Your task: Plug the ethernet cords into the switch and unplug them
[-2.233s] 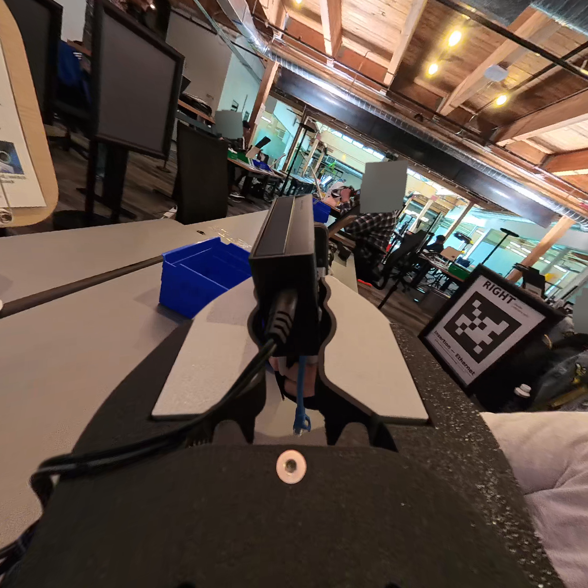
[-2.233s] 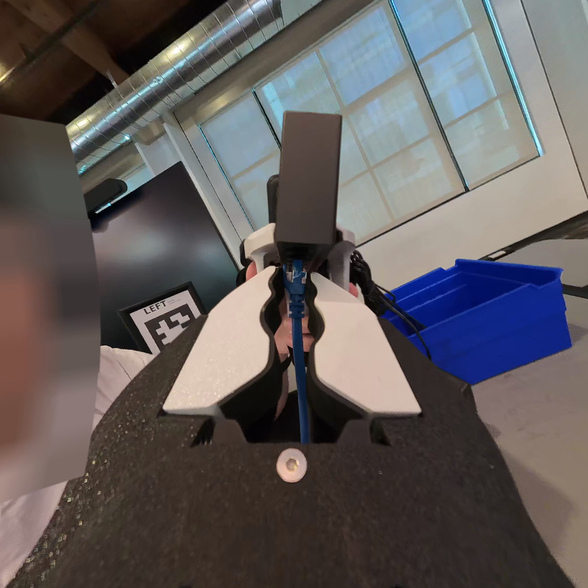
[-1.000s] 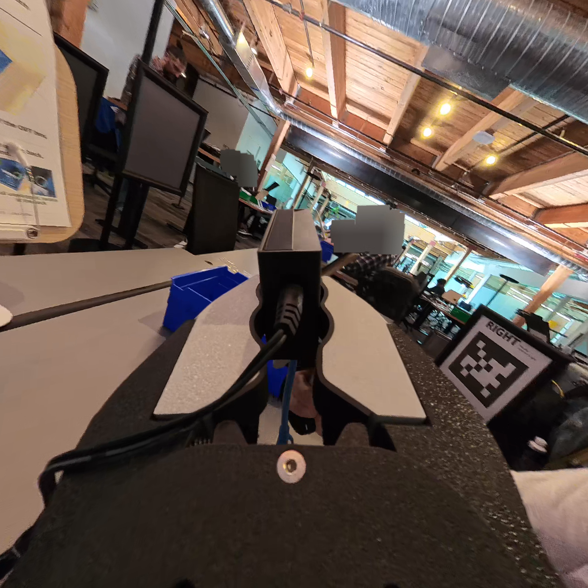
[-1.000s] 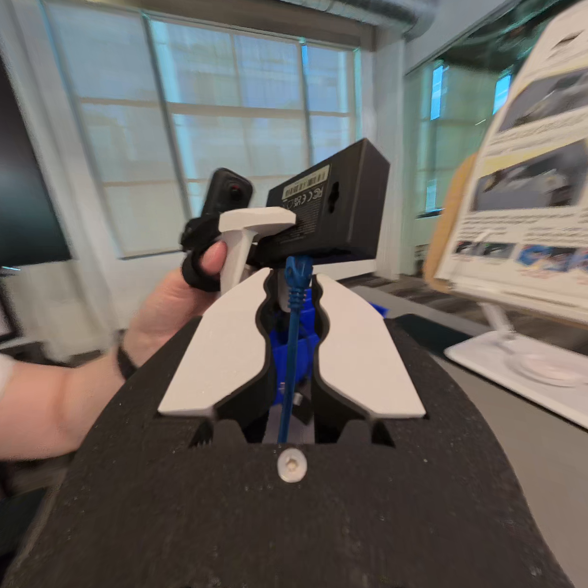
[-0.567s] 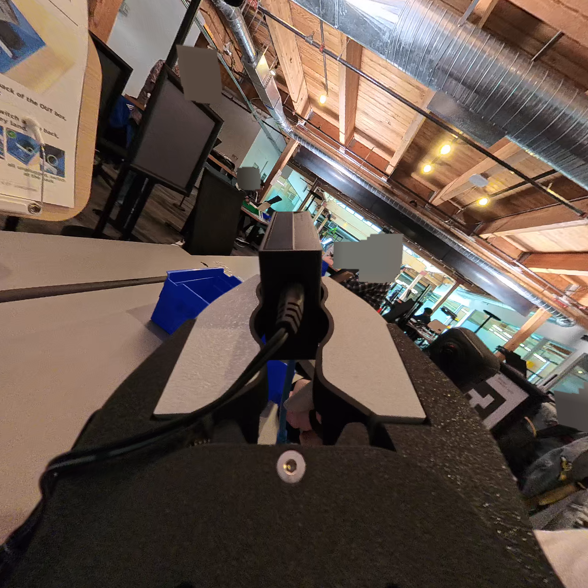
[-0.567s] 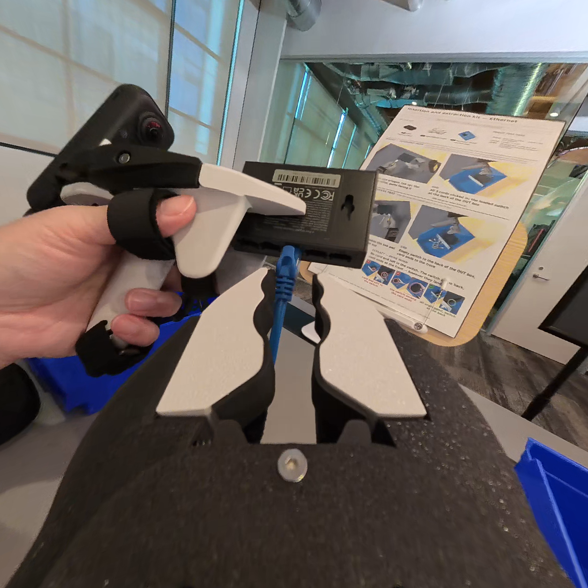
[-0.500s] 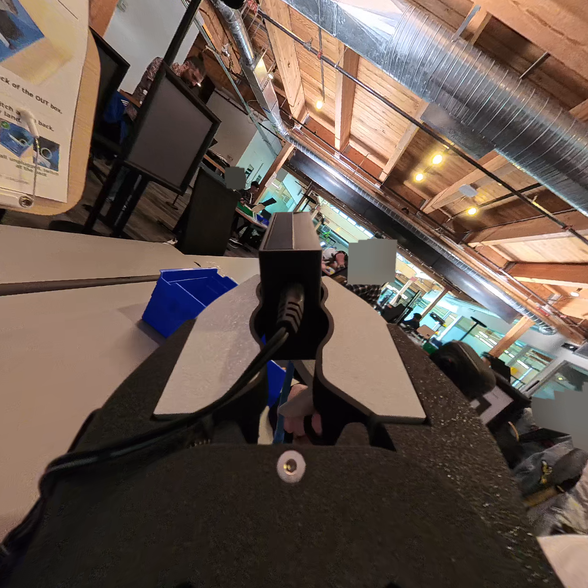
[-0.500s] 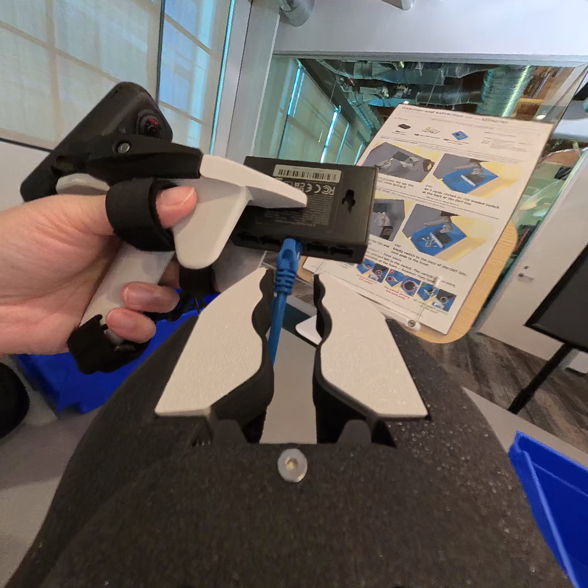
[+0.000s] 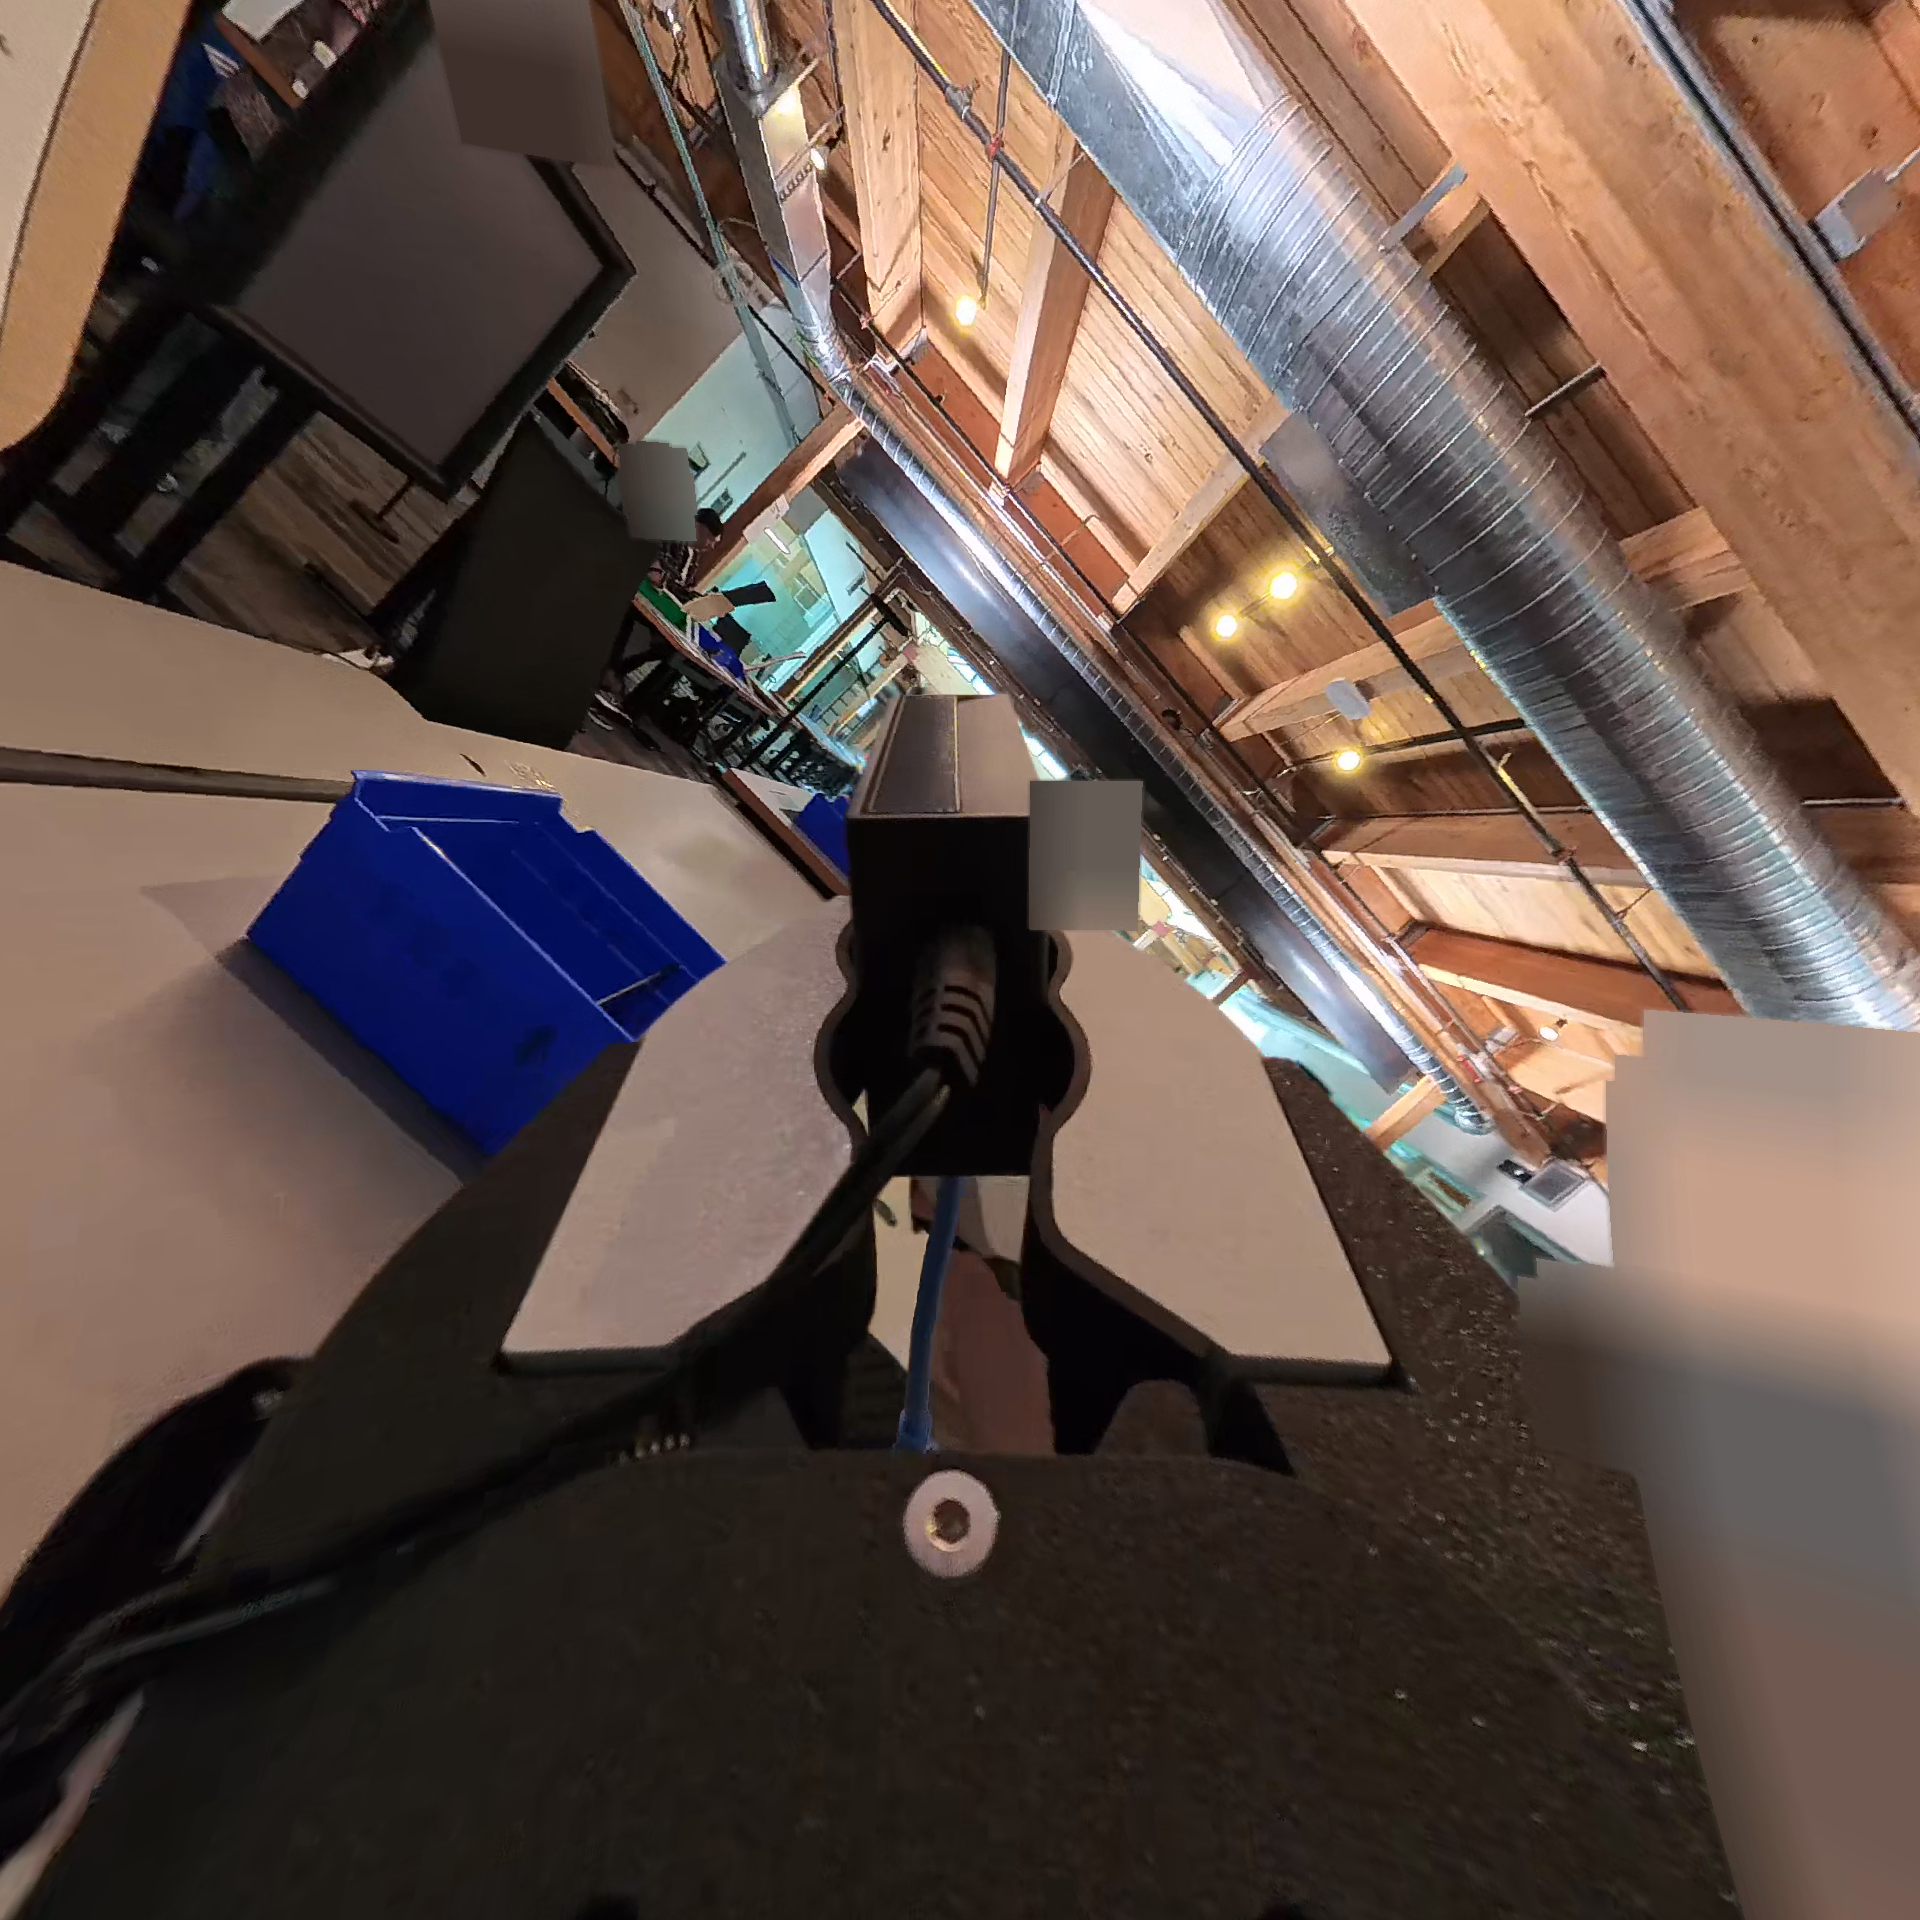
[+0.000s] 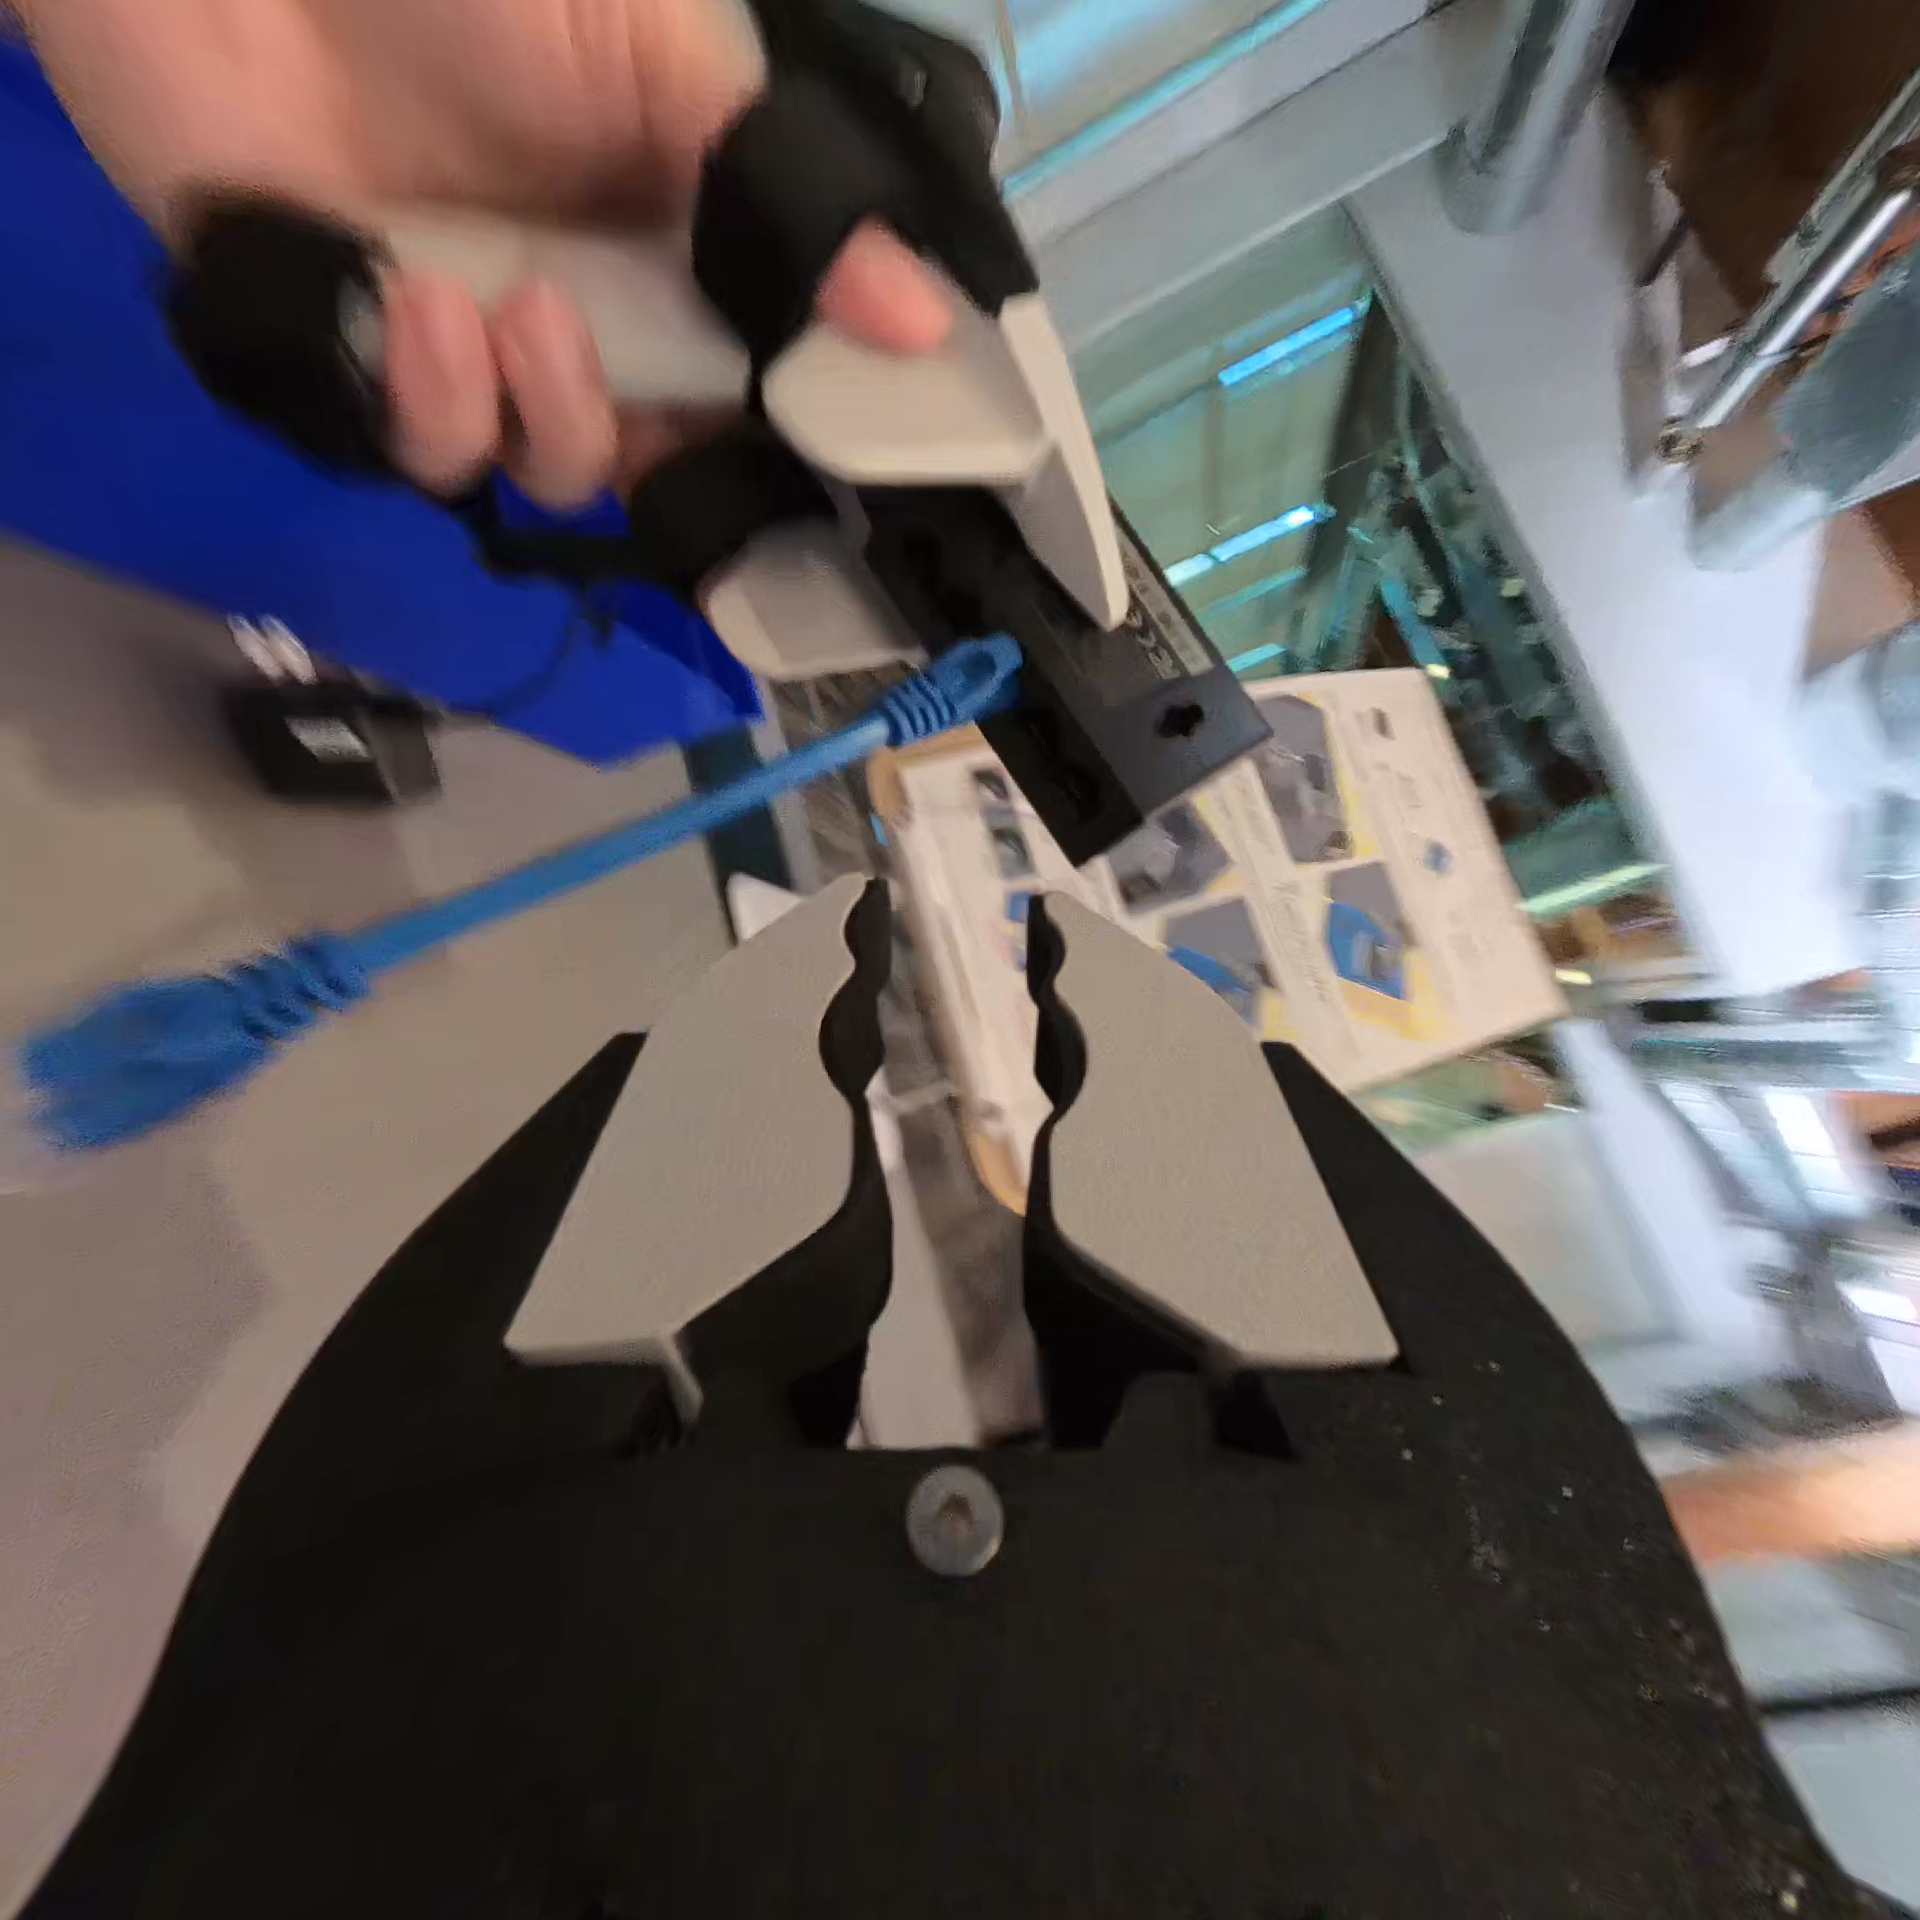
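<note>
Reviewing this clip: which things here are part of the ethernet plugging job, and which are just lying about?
Job:
- black switch, clamped in the left gripper
- blue ethernet cord, plugged into the switch
- right gripper, open, holding nothing

Lying about:
- blue bin
- instruction board
- grey table

Switch [image 9: 940, 831]: black casing, with a black power cord [image 9: 951, 1003] at its near end. Ethernet cord [image 10: 644, 831]: light blue along its length, deeper blue at both plug boots. Bin [image 9: 457, 935]: solid blue; tabletop [image 9: 156, 1091]: plain grey; gripper fingers [image 10: 727, 1143]: light grey faces edged with black padding.
</note>
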The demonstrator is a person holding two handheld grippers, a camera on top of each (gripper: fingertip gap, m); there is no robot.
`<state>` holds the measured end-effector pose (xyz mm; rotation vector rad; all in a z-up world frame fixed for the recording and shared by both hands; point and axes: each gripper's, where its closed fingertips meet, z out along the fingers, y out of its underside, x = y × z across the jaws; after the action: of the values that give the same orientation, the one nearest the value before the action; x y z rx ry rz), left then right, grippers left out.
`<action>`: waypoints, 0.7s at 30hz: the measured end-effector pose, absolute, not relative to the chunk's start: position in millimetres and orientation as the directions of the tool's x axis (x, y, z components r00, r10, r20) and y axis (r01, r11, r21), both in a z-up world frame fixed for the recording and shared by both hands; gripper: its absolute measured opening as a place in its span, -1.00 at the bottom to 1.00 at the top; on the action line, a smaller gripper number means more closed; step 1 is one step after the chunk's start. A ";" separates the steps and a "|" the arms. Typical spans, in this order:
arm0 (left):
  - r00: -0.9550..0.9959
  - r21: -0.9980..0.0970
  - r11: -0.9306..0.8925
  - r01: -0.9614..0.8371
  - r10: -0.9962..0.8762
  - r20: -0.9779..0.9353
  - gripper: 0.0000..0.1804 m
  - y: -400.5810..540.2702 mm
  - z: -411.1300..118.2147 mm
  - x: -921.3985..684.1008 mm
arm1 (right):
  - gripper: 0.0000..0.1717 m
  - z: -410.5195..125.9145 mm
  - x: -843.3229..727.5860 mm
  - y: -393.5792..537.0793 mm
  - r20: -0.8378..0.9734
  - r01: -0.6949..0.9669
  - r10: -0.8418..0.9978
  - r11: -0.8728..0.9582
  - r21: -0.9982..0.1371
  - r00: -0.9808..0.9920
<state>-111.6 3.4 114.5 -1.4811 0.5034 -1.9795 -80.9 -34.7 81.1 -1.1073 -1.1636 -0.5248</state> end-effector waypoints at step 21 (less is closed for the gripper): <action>-0.210 -0.463 -0.844 0.270 -0.521 0.827 -0.69 15.4 98.6 -108.3 | -0.71 84.7 -114.3 -9.9 0.892 0.895 -0.450 0.377 0.237 -0.046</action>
<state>-108.3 15.4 98.6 -1.5563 0.2969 -2.0896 -114.3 -9.9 84.7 -0.4954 -1.1551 -1.1640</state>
